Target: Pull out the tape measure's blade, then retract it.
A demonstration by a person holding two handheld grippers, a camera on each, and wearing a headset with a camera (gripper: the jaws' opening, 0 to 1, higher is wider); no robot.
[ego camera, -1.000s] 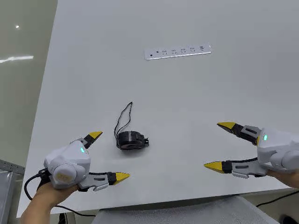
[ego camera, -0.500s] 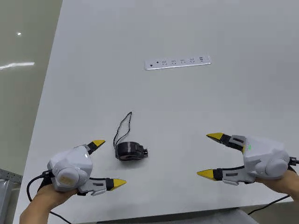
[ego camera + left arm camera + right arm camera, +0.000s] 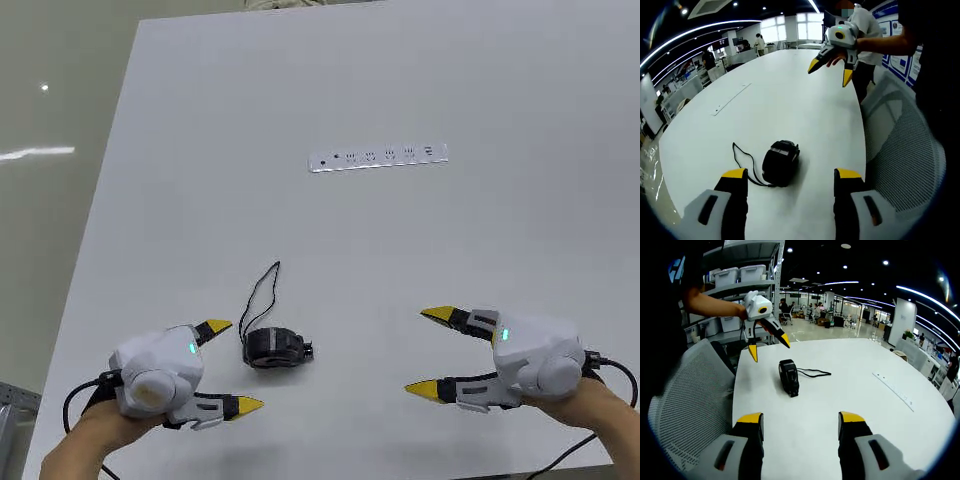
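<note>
White table (image 3: 400, 250) — tape measure (image 3: 274, 347) near left gripper (image 3: 240, 365); right gripper (image 3: 420, 351) well apart.

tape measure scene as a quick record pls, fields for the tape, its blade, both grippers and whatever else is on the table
tape measure: black, lying on the white table, not gripped
blade: none drawn out of the case
strap: thin black loop trailing from the case, away from the person
left gripper: open, close beside the tape measure, not touching it
right gripper: open, farther off on the other side, holding nothing
power strip: white, lying farther up the table
</note>
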